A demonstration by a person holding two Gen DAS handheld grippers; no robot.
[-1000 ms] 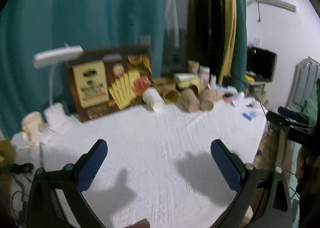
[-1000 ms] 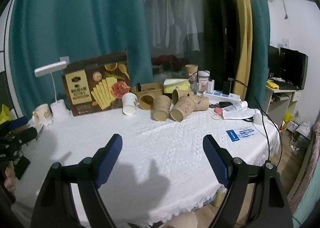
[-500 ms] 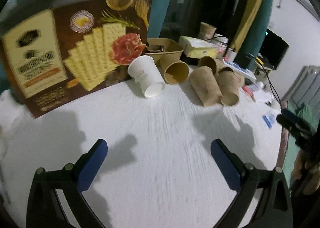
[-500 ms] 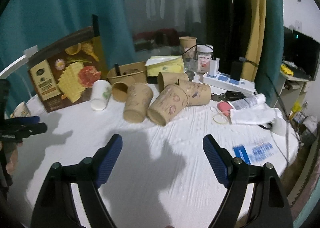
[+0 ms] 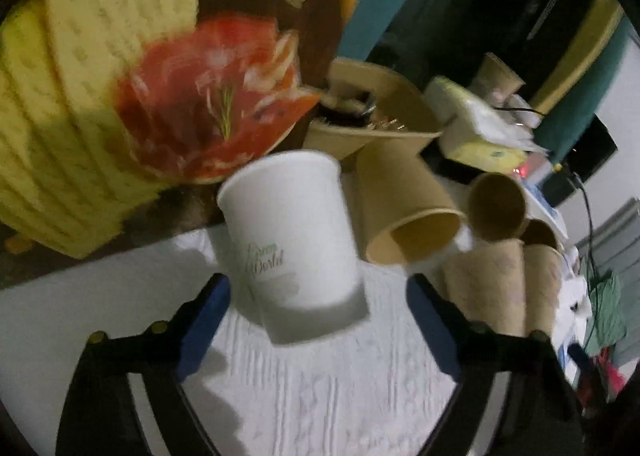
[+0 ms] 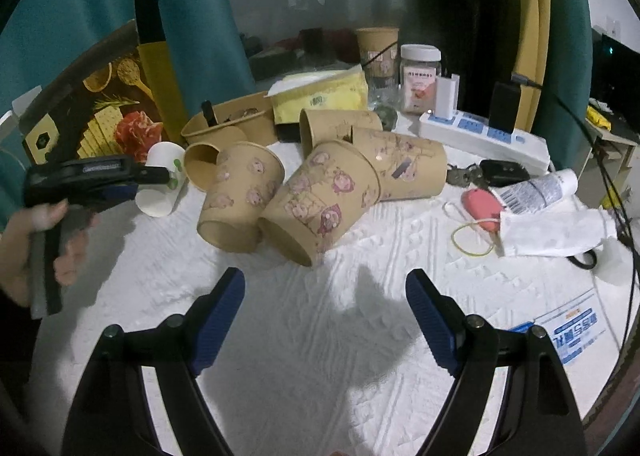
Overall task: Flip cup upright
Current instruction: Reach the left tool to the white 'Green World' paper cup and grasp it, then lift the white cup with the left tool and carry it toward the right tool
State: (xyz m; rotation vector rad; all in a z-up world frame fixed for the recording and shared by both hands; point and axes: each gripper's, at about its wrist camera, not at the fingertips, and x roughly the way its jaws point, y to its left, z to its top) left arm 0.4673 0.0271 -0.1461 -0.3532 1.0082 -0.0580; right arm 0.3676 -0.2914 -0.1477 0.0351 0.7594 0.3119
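White cup [image 5: 292, 240] is lying sideways between closing left tongs [image 5: 320, 330], untouched | right tongs [image 6: 324, 320] are gaping, empty | paper could be crushing or rolling into brown cups [image 5: 408, 212]

Left wrist view motion-blurred; cracker box [image 5: 120, 96] cut off at top and left edges. White cup [image 5: 292, 240]: pad contact unreadable. In right wrist view, left gripper [image 6: 132, 184] covers most of the cup.

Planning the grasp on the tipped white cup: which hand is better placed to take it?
Left. The left tool, its jaws just closing but not yet touching, already straddles the white cup. The right tool hangs open over bare tablecloth, nearer the brown cups.
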